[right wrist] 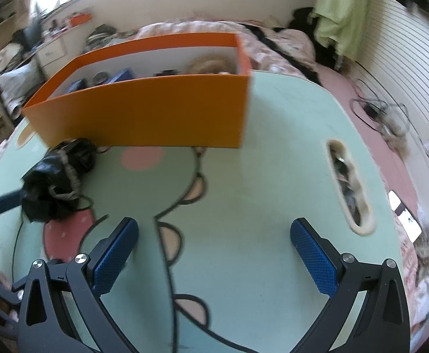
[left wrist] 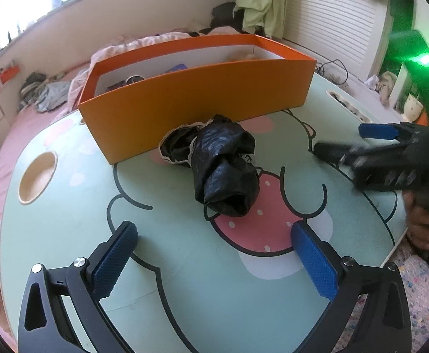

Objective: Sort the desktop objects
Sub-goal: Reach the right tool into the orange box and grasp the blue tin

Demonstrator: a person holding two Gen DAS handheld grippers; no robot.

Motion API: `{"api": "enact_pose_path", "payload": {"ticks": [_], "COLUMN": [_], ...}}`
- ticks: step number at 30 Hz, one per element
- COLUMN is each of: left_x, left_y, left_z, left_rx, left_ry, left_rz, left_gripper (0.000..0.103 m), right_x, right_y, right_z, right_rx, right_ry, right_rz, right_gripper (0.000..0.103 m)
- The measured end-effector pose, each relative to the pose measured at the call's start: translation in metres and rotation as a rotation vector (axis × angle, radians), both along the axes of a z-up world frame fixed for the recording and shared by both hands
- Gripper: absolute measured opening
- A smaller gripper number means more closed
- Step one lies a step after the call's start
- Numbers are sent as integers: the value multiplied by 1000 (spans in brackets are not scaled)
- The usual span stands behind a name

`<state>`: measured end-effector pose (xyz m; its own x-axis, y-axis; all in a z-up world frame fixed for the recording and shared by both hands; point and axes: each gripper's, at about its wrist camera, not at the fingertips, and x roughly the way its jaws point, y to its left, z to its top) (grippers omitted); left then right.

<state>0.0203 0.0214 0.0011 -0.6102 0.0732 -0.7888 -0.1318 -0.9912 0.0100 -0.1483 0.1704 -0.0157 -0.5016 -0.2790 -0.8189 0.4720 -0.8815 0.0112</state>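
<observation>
Two grippers hover over the cartoon-print lap table, each with blue-padded fingers spread wide and holding nothing. Ahead of the left gripper lies a crumpled black lace-trimmed garment, touching the near wall of the orange box. To the right, the right gripper faces bare tabletop.

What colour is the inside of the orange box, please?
White; the orange box shows its white inner walls best in the right wrist view.
</observation>
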Motion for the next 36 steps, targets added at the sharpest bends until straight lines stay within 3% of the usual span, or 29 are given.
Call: {"api": "enact_pose_path", "payload": {"ticks": [2, 5, 7, 9, 13, 15, 19, 25, 28, 30, 32, 34, 36], "left_x": [0, 1, 0, 0, 1, 1, 3, 6, 6, 7, 8, 9, 10], "left_y": [-1, 0, 1, 2, 4, 3, 5, 8, 10, 11, 12, 11, 13], "left_z": [0, 0, 0, 0, 0, 1, 1, 2, 2, 3, 3, 3, 4], "left_rx": [1, -1, -1, -1, -1, 0, 2, 6, 11, 14, 17, 19, 23], "left_ry": [2, 2, 2, 2, 5, 8, 17, 26, 28, 31, 34, 35, 39], "left_rz": [-1, 0, 0, 1, -1, -3, -3, -5, -9, -11, -11, -12, -13], "left_gripper": [103, 103, 103, 103, 103, 103, 103, 103, 103, 103, 103, 103, 103], "right_x": [-3, -10, -18, -31, -79, -103, -131, -133, -135, -137, -138, -137, -133], "right_y": [10, 27, 21, -6, -80, -103, -130, -139, -149, -149, -148, -145, -140], "right_z": [6, 37, 65, 87, 84, 69, 47, 33, 18, 19, 23, 23, 25], "right_rx": [-63, -333, -454, -496, -478, -484, -462, -354, -331, -345, -390, -457, -466], "right_ry": [-23, -93, -108, -135, -287, -382, -457, -513, -586, -608, -632, -675, -648], "right_rz": [-24, 26, 103, 216, 300, 295, 235, 180, 190, 210, 236, 258, 261], "right_gripper": [99, 87, 87, 87, 68, 68, 68, 68, 68, 60, 26, 23, 23]}}
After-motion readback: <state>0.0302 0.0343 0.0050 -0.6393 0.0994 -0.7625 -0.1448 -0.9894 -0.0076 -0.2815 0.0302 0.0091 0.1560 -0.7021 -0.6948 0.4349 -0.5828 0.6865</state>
